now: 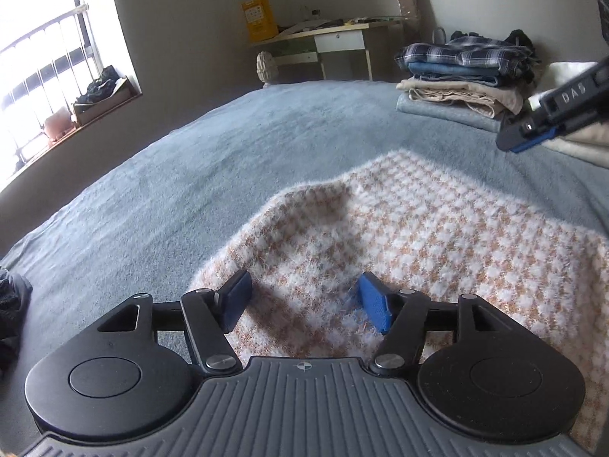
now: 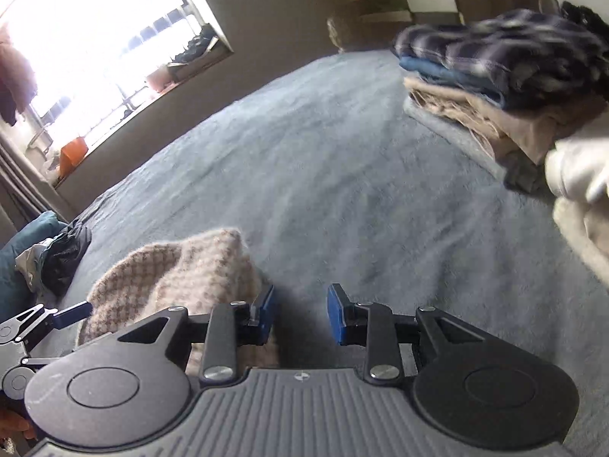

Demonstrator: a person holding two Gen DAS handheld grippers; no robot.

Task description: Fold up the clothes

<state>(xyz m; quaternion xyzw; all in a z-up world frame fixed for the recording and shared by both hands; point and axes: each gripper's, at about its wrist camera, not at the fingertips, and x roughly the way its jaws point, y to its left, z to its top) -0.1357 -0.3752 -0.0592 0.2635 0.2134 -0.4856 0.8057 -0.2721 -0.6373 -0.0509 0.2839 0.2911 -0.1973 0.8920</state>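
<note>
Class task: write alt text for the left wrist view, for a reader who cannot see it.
The open left gripper hovers over a fluffy checked sweater lying on a blue-grey bedspread, nothing between its pads. A stack of folded clothes sits beyond, the right gripper entering at right.

Open bedspread (image 1: 228,144) is left ahead and leftward; passage rightward is blocked by stacked clothes (image 1: 464,72) (folded).

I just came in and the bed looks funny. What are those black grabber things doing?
A person is folding clothes on the grey-blue bed cover with two handheld grippers. The fuzzy white-and-tan checked sweater lies folded on it. The left gripper hovers over the sweater, jaws open and empty. The right gripper is beside it, also empty. A stack of folded clothes waits behind.
</note>
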